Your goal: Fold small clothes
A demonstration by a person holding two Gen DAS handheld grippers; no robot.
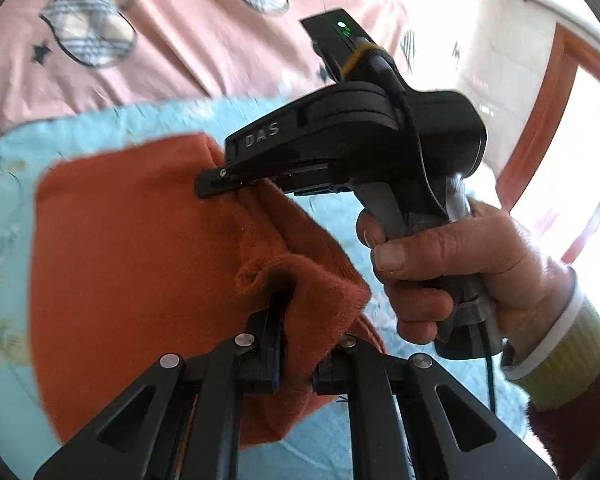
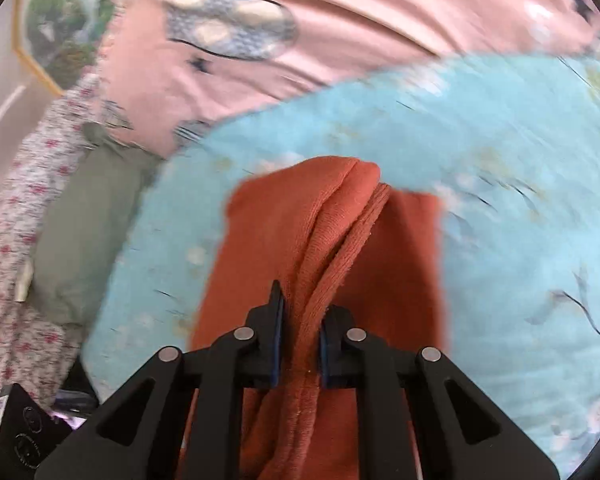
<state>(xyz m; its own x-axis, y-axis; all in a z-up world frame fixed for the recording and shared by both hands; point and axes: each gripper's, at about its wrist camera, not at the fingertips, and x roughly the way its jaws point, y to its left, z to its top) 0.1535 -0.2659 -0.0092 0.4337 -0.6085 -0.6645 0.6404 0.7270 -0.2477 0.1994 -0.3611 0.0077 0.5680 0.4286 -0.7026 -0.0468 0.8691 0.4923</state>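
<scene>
An orange-red knit garment (image 1: 140, 248) hangs over a light blue floral cloth (image 1: 12, 184). My left gripper (image 1: 296, 344) is shut on a bunched edge of the garment. My right gripper (image 2: 300, 344) is shut on a ribbed fold of the same garment (image 2: 324, 240), which hangs down in front of it. In the left wrist view the right gripper's black body (image 1: 360, 132) shows from the side, held by a hand, with its fingertips (image 1: 210, 184) clamped on the garment's upper edge.
A pink sheet with plaid prints (image 1: 180, 40) lies behind the blue cloth (image 2: 500, 160). An olive-green garment (image 2: 88, 220) and a flowered fabric (image 2: 16, 240) lie at the left. A window and red frame (image 1: 540, 120) are at the right.
</scene>
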